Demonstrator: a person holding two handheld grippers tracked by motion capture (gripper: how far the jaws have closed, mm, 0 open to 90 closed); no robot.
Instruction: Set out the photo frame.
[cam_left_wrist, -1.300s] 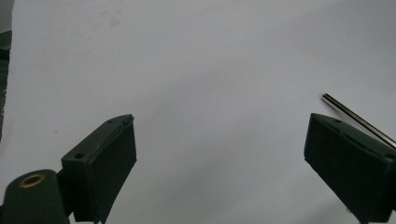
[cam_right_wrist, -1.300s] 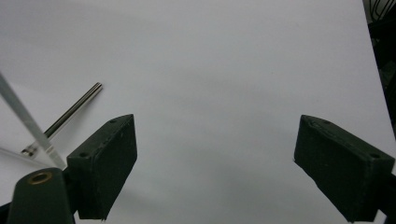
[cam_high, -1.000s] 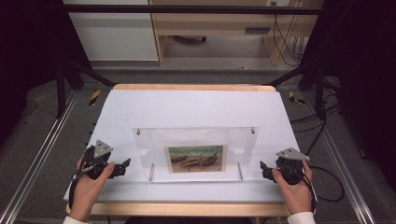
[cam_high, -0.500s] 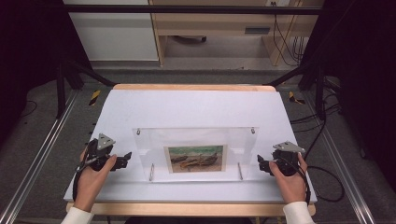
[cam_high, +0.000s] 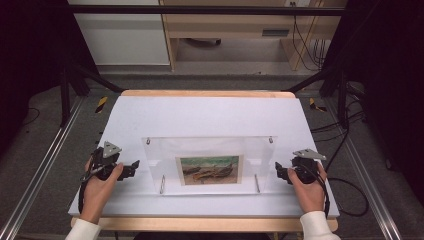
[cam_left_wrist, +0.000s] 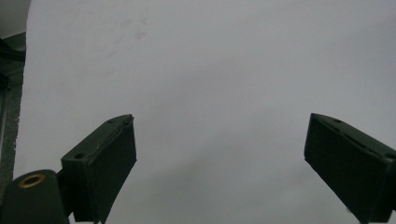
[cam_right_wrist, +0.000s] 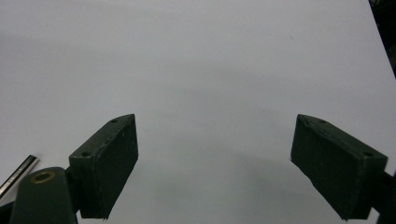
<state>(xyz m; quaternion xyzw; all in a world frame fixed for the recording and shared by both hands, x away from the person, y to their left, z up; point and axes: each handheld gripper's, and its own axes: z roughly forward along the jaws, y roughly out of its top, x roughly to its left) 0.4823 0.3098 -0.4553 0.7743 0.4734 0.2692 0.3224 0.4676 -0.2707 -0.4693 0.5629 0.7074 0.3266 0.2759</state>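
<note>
Clear acrylic frame (cam_high: 210, 165) lies flat on the worktop (cam_high: 210, 115); with left tool (cam_high: 131, 168) and right tool (cam_high: 280, 172) spread empty, uneven lifting could tilt it.

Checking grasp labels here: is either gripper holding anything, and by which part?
Nothing is held. The left gripper and right gripper are open beside the clear picture frame.

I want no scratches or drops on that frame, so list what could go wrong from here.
1. The frame is clear acrylic with edges hard to see, so either open gripper could misjudge the edge and slip off.
2. The left gripper and right gripper flank it, both apart from it; uneven closing might tilt the frame and shift the picture.
3. Loose pins lie close by and may roll if the frame is nudged.
</note>
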